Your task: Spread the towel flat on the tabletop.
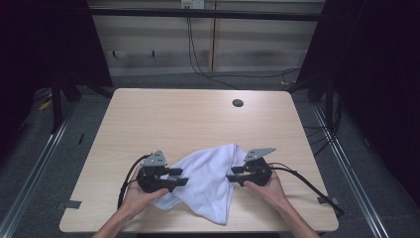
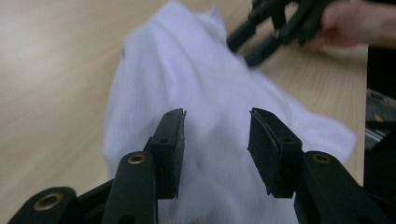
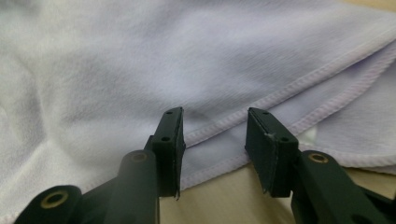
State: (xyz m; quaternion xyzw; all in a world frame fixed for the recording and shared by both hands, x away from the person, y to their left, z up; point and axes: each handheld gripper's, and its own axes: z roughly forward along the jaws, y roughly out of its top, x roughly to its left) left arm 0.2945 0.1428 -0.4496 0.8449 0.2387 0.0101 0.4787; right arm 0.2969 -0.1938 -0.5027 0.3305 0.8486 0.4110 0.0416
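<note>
**Two hand-held grippers flank a crumpled white cloth on a wooden table**

Seen from above, a light wooden table stands on a grey carpeted floor, with dark cables trailing behind it. A small round hole sits near the table's far edge. A white cloth lies rumpled at the near side of the table, roughly in the middle from left to right, with one corner close to the near edge.

The person's left hand holds the left gripper at the cloth's left side, its jaws pointing toward the cloth and reaching over its edge. The right hand holds the right gripper at the cloth's right side, pointing inward as well. The two grippers face each other across the fabric.

In the left gripper view, the jaws stand spread apart with the cloth beyond them and nothing between them; the other gripper shows blurred at the top.

In the right gripper view, the jaws are likewise spread, empty, and just at the cloth's stitched hem, where two hemmed edges overlap above bare table.
</note>
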